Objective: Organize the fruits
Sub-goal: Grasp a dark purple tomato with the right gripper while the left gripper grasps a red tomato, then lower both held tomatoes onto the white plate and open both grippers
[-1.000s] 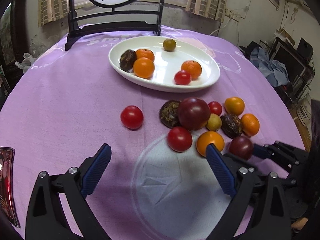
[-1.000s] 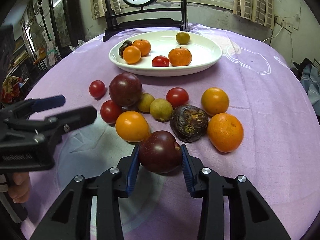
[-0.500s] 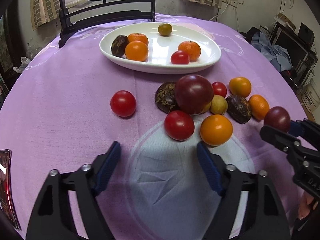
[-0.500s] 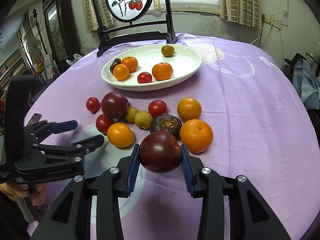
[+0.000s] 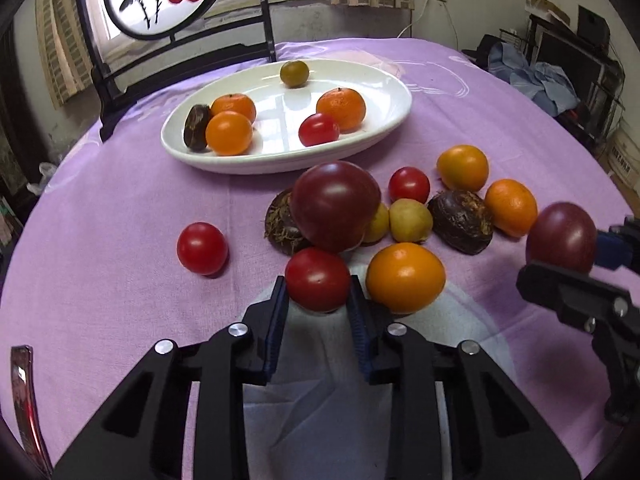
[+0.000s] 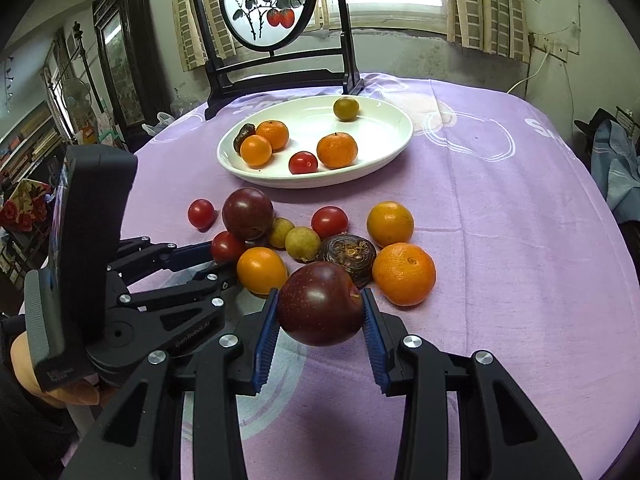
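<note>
Just in front of the white oval plate [image 5: 362, 145], on the purple-clothed desk [image 5: 100, 216], a cluster of loose fruit is lying, and both grippers are working at its near edge. The left gripper [image 5: 318, 300] is pinching a red tomato [image 5: 317, 279] between its blue pads, at the near side of the cluster, farther from the plate than the big dark plum [image 5: 335, 205]; the tomato is sitting low against the cloth, and I cannot tell whether it is touching. An orange [image 5: 405, 278] is lying just beside that gripper. The right gripper [image 6: 320, 320] is squeezing a dark red plum [image 6: 320, 309] from both sides, holding it clear of the cloth on the near side of the cluster, farther from the plate than a wrinkled dark fruit [image 6: 348, 255] and a mandarin [image 6: 404, 273]. On the plate itself, three oranges, a red tomato, a dark fruit and a greenish one are resting. A lone tomato [image 5: 202, 248] is sitting apart from the cluster, in front of the plate's left end.
</note>
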`<state>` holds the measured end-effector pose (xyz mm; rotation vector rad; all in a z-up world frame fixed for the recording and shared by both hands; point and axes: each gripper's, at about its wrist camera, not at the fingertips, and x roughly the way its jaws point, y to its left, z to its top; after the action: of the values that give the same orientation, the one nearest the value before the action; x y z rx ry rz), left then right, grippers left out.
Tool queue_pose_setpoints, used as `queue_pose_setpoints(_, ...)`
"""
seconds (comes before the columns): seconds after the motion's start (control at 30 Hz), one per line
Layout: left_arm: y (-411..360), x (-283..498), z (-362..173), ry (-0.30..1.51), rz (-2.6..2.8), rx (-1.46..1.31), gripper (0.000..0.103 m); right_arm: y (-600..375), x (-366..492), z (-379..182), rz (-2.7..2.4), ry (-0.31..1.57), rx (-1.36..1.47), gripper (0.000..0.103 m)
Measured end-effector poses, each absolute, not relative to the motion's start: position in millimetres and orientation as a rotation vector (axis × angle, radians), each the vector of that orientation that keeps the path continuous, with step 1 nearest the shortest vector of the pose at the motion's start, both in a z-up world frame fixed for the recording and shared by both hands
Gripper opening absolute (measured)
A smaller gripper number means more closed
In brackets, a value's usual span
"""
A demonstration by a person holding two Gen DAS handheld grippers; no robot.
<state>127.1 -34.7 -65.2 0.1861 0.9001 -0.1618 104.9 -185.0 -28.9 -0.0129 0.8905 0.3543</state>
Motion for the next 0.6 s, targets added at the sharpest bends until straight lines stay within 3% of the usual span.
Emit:
queue_pose_setpoints(0.17,-25,114,-56,0.942,-0.208,0.107,0.029,-190,106,-27,0.342,0.872,0.004,0.040)
queue_pose_setpoints(0.6,2,98,8,0.804,-0.240,0.023,0.029,-181,103,-19,0.394,0.820,0.048,0.040)
